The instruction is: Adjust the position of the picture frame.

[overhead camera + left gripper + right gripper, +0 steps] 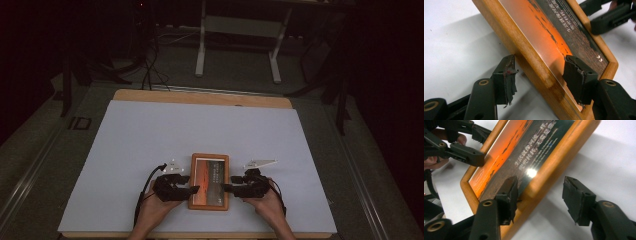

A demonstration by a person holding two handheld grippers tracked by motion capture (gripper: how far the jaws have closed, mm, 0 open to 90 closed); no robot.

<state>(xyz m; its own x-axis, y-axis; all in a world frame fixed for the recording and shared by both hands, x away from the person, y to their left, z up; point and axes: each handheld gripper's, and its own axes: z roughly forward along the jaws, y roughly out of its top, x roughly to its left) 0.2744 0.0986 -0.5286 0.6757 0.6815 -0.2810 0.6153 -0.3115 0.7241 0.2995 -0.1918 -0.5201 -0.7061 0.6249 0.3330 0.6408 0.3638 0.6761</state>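
A wooden frame (210,181) with an orange-and-dark print lies flat on the white tabletop (150,140), near the person's edge, between the two grippers. The left gripper (192,190) comes in at the frame's left side and the right gripper (226,188) at its right side, low on the frame in the high view.

In the left gripper view the fingers (505,77) stand well apart, straddling the frame's (529,57) long rail: one pad out over the tabletop (454,37), the other over the glass. The right gripper view shows the same, its fingers (576,200) open around the opposite rail of the frame (549,162), one pad over the glass, one outside. Neither has closed on anything yet (the pads look worn and frayed, so grip may be patchy).

The step in hand looks like taking hold of both side rails to lift the frame. To do it well, each outer finger should slide low against the tabletop and under or against the rail's outer face before closing. Close both sides together and evenly; pressing the inner pads on the glass could make them slip, so bite on wood where possible. Lift level, since one side rising first would twist the frame out of the other grip.
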